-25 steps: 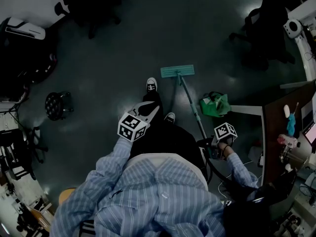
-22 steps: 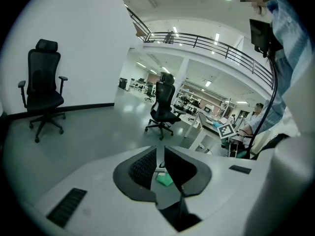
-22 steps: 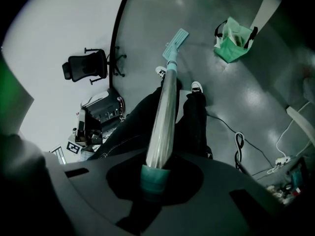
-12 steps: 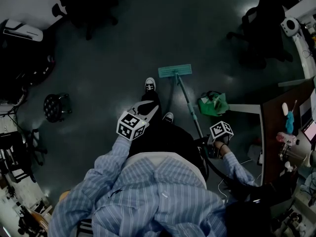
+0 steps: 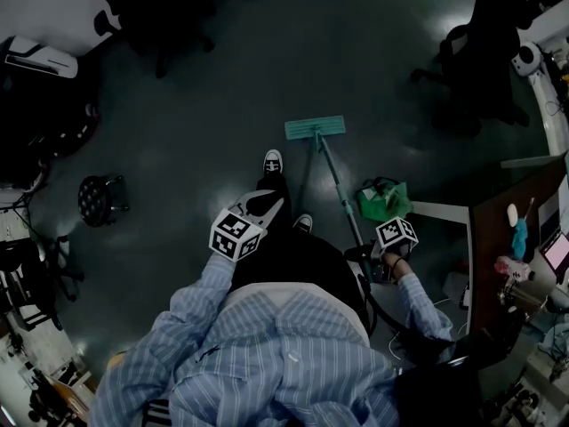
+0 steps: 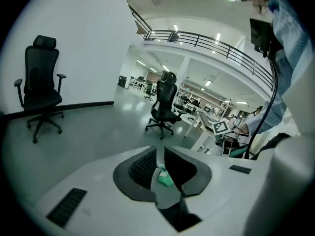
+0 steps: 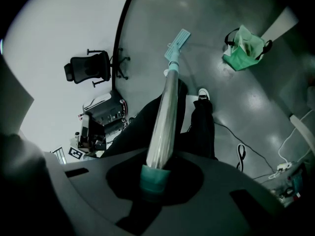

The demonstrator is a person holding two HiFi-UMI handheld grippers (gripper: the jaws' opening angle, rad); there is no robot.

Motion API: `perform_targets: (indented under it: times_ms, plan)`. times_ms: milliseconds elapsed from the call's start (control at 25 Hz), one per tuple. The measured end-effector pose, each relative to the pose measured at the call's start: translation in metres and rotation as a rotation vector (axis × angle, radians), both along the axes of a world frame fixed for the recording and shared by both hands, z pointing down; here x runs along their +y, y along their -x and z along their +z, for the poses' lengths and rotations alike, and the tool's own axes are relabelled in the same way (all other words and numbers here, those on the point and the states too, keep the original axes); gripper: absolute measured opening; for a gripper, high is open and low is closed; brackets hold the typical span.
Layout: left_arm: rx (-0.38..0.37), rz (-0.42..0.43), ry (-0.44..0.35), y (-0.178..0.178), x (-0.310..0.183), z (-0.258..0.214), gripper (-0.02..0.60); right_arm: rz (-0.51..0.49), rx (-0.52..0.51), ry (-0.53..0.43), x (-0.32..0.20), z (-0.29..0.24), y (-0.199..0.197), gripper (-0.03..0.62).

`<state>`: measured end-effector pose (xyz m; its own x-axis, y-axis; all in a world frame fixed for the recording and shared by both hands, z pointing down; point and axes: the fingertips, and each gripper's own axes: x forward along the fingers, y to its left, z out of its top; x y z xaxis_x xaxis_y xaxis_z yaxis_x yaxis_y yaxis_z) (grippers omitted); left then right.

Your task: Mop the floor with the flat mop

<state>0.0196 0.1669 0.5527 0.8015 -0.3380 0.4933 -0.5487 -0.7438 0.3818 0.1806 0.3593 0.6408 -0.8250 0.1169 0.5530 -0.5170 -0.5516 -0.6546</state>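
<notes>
The flat mop's teal head [image 5: 315, 128] lies flat on the dark floor ahead of my feet, and its pole [image 5: 342, 194] slants back to my right gripper [image 5: 373, 258]. In the right gripper view that gripper [image 7: 156, 173] is shut on the silver pole [image 7: 165, 117] just above its teal end cap, with the mop head [image 7: 178, 42] far down the pole. My left gripper [image 5: 272, 200] hovers over my left leg, away from the mop. In its own view the left gripper [image 6: 160, 163] has its jaws close together, holding nothing.
A green bag [image 5: 384, 200] sits on the floor right of the pole. A shoe [image 5: 273, 161] stands beside the mop head. Office chairs [image 5: 151, 7] [image 5: 480, 56] stand at the back, a black stool [image 5: 98, 196] at left, a brown desk [image 5: 507, 238] at right. Cables [image 7: 239, 154] trail on the floor.
The mop head has slid slightly farther from my feet. My right gripper with the pole has shifted a little left. The left gripper has hardly moved.
</notes>
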Motion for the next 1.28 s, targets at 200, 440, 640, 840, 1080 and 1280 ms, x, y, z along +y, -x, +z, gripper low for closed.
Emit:
perform_targets:
  times_ms: [200, 440, 640, 840, 1080, 1280]
  plan:
    - [-0.006, -0.019, 0.023, 0.011, -0.031, 0.006, 0.051, -0.018, 0.006, -0.002, -0.054, 0.008, 0.005, 0.041]
    - [-0.025, -0.064, 0.049, 0.027, -0.09, 0.016, 0.051, -0.073, 0.015, 0.012, -0.13, 0.015, 0.01, 0.041]
    - [-0.027, -0.078, 0.07, 0.031, -0.143, 0.02, 0.051, -0.097, 0.014, 0.016, -0.202, 0.019, 0.017, 0.041]
    - [-0.028, -0.043, 0.087, 0.021, -0.193, 0.023, 0.051, -0.098, 0.009, 0.009, -0.279, 0.024, 0.021, 0.041]
    - [-0.029, -0.002, 0.076, 0.018, -0.253, 0.023, 0.051, -0.116, 0.017, 0.003, -0.368, 0.035, 0.029, 0.041]
    - [-0.022, -0.022, 0.083, 0.024, -0.297, 0.028, 0.051, -0.135, 0.041, -0.009, -0.443, 0.051, 0.028, 0.041]
